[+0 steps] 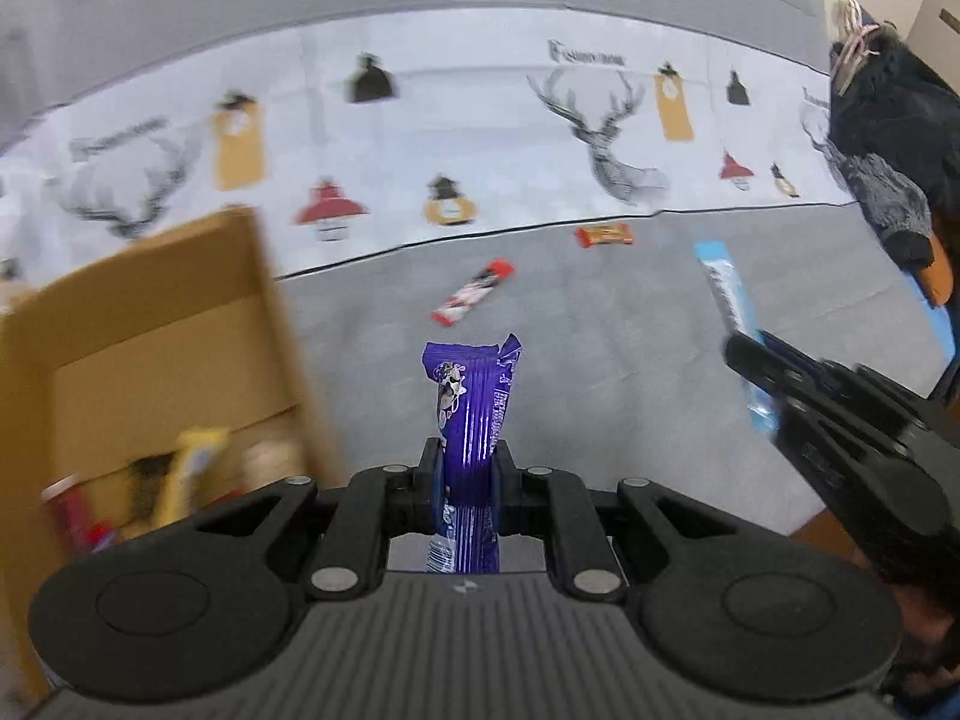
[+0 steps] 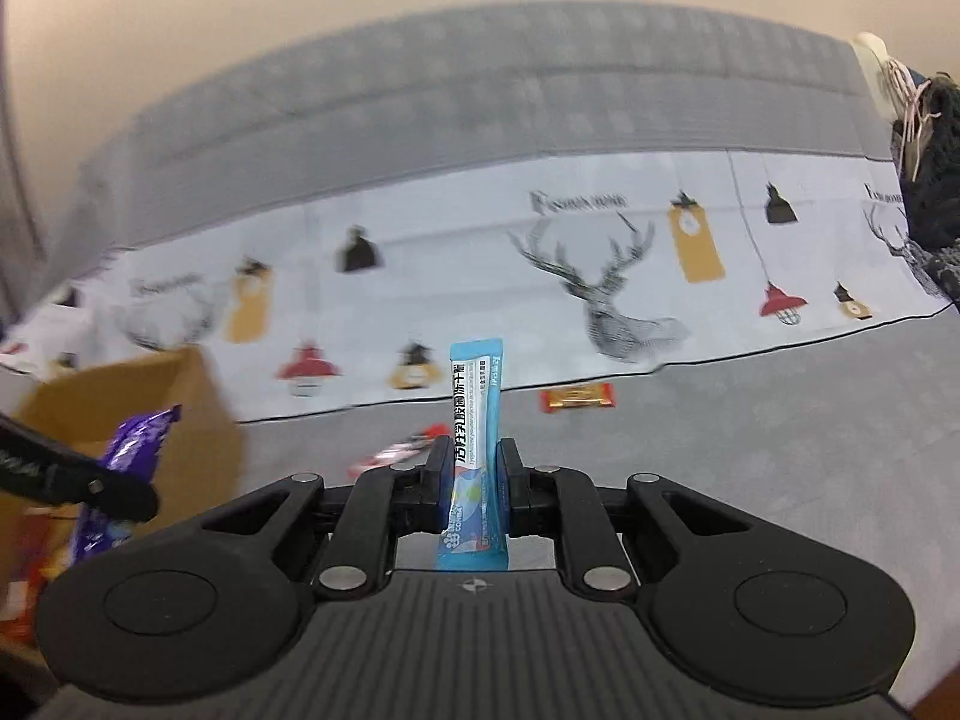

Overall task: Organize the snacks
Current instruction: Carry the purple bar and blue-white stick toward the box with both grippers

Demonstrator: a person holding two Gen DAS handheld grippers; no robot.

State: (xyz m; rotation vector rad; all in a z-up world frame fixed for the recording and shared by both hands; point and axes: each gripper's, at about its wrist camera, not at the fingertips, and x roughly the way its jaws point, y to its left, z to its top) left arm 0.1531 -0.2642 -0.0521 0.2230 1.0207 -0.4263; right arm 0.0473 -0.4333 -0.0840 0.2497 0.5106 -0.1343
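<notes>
My left gripper point(image 1: 469, 462) is shut on a purple snack bar point(image 1: 471, 402) and holds it upright above the grey surface, just right of an open cardboard box point(image 1: 162, 324) with several snacks inside. My right gripper point(image 2: 475, 468) is shut on a light blue snack stick point(image 2: 474, 414), also held upright. The right gripper point(image 1: 744, 360) with the blue stick point(image 1: 723, 288) shows at the right of the left wrist view. The purple bar point(image 2: 129, 444) and box point(image 2: 138, 408) show at the left of the right wrist view. A red-and-white bar point(image 1: 474, 291) and an orange-red bar point(image 1: 606, 235) lie on the grey surface.
A white cloth printed with deer and lamps point(image 1: 480, 138) covers the surface behind the grey mat point(image 1: 600, 360). Dark clothing and a shoe point(image 1: 882, 120) sit at the far right. The orange-red bar point(image 2: 579, 399) also shows ahead of the right gripper.
</notes>
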